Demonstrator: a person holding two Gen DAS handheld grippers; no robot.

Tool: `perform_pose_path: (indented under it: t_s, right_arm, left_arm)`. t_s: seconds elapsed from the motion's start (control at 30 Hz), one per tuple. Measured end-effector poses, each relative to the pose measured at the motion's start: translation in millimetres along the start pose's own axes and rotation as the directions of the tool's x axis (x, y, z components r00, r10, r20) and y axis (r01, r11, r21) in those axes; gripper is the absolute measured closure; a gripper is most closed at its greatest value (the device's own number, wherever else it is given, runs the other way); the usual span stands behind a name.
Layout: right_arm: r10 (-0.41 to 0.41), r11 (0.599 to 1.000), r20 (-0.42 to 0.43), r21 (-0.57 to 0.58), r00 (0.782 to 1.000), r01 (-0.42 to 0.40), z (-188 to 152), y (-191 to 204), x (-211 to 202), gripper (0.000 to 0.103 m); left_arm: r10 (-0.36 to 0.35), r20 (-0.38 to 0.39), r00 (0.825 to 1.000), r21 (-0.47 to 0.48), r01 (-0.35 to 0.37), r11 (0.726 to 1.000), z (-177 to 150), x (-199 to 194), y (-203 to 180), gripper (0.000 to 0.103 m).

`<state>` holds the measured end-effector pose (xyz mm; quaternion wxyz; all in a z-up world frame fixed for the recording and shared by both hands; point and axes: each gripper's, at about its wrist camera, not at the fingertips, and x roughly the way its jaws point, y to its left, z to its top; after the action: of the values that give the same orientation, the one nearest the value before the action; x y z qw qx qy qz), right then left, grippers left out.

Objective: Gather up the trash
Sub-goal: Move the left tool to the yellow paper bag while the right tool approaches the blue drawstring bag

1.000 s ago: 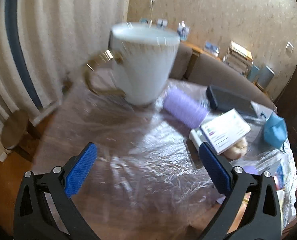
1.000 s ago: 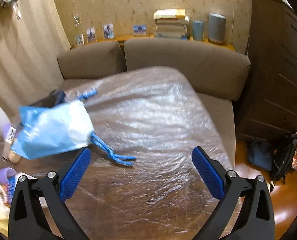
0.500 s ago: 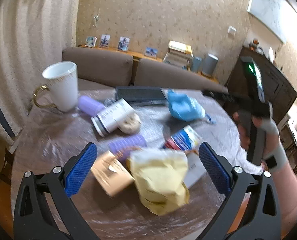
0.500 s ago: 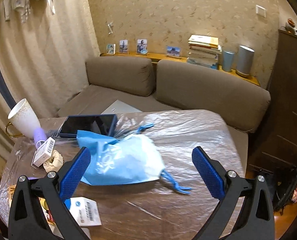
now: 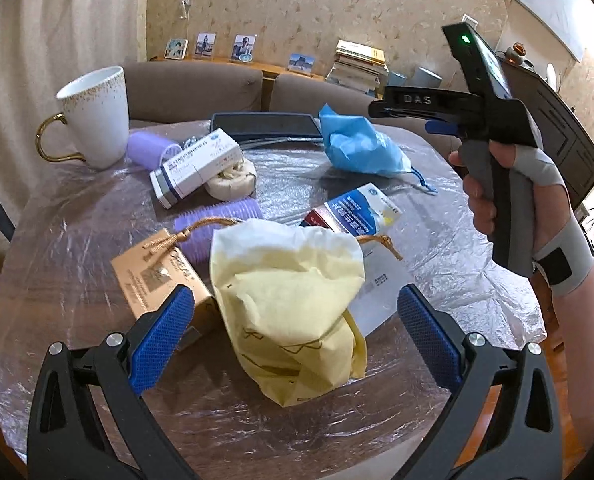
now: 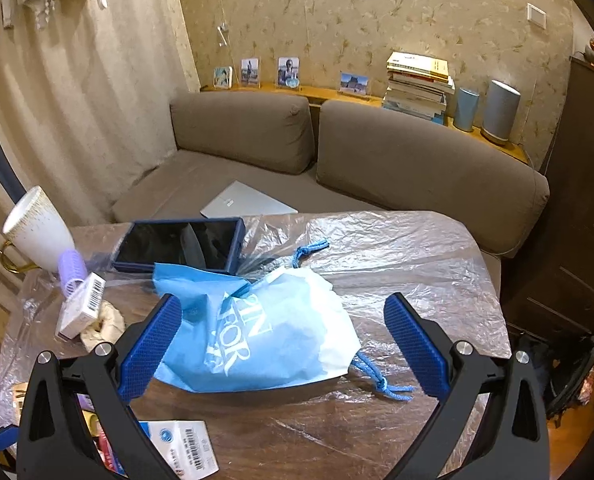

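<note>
A yellow drawstring bag (image 5: 293,312) lies on the plastic-covered round table (image 5: 457,264), between the open jaws of my left gripper (image 5: 297,332). A blue drawstring bag (image 6: 253,336) lies between the open jaws of my right gripper (image 6: 283,340); it also shows in the left wrist view (image 5: 357,148). Around them lie a brown box (image 5: 157,276), a blue-and-red medicine box (image 5: 357,212), a white medicine box (image 5: 197,168) and a crumpled beige wad (image 5: 231,182). The right gripper (image 5: 449,112) is held above the table's right side.
A white mug (image 5: 93,116) stands at the table's left. Two purple hair rollers (image 5: 149,152) and a dark tablet (image 6: 181,246) lie near it. A brown sofa (image 6: 377,160) with a laptop (image 6: 245,204) sits behind the table. A dark cabinet (image 6: 577,220) stands right.
Both grippers have pulled back and swung toward the table's middle. The yellow bag now lies between the left jaws and the blue bag between the right jaws. Nothing was taken hold of.
</note>
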<state>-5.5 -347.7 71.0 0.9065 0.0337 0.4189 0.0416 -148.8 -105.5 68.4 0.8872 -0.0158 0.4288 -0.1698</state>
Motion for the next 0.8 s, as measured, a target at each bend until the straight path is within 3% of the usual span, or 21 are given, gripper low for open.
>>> perform_pose_path:
  t_s: [0.23,0.33,0.5,0.63,0.8]
  right_arm:
    - [0.033,0.995,-0.011,0.096,0.999,-0.032,19.6,-10.5,15.5,0.004]
    - [0.024,0.999,-0.025,0.048,0.999,-0.023,28.8,-1.2,26.2,0.004]
    - [-0.113,0.988,-0.109,-0.118,0.988,0.1,30.2,26.6,57.4,0.004]
    - [-0.097,0.986,-0.177,-0.154,0.979,0.07,13.4,28.6,59.0,0.004]
    - [-0.104,0.981,-0.165,-0.181,0.981,0.074,-14.5,12.7,30.9,0.004]
  left_arm:
    - [0.067,0.026,0.997,0.076,-0.069,0.995,0.2,12.9,-10.5,0.001]
    - [0.063,0.029,0.998,0.113,-0.066,0.991,-0.1,14.9,-15.4,0.001]
    - [0.079,0.026,0.997,0.148,-0.082,0.986,-1.3,15.8,-16.6,0.001]
    - [0.118,0.01,0.993,0.176,-0.118,0.977,-4.6,15.2,-13.4,0.001]
    - [0.141,0.009,0.99,0.185,-0.14,0.973,-13.6,6.8,2.3,0.001]
